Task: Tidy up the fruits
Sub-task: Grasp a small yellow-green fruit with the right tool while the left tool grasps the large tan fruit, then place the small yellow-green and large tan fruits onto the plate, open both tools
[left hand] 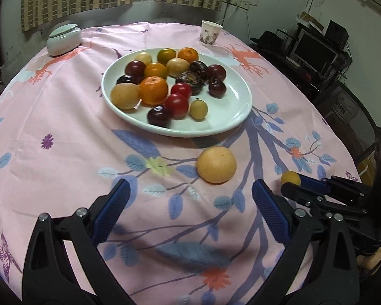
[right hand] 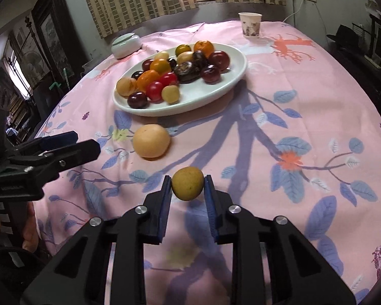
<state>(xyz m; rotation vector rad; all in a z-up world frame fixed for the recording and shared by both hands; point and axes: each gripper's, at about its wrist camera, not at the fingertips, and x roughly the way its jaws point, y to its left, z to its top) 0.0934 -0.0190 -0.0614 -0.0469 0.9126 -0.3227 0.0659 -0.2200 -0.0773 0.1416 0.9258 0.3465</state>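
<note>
Nearest, the right tool (right hand: 187,186) pinches a small yellow-green fruit (right hand: 187,183) between its blue pads just over the pink floral cloth (right hand: 279,96) covering the desk, while the left tool (left hand: 189,198) stands spread wide with nothing between its fingers. Just beyond lies a larger pale orange fruit (right hand: 151,140), loose on the cloth. Farther back sits the white plate (right hand: 216,90) heaped with mixed fruit, then a lidded pale jar (right hand: 126,45) and a paper cup (right hand: 250,25).
</note>
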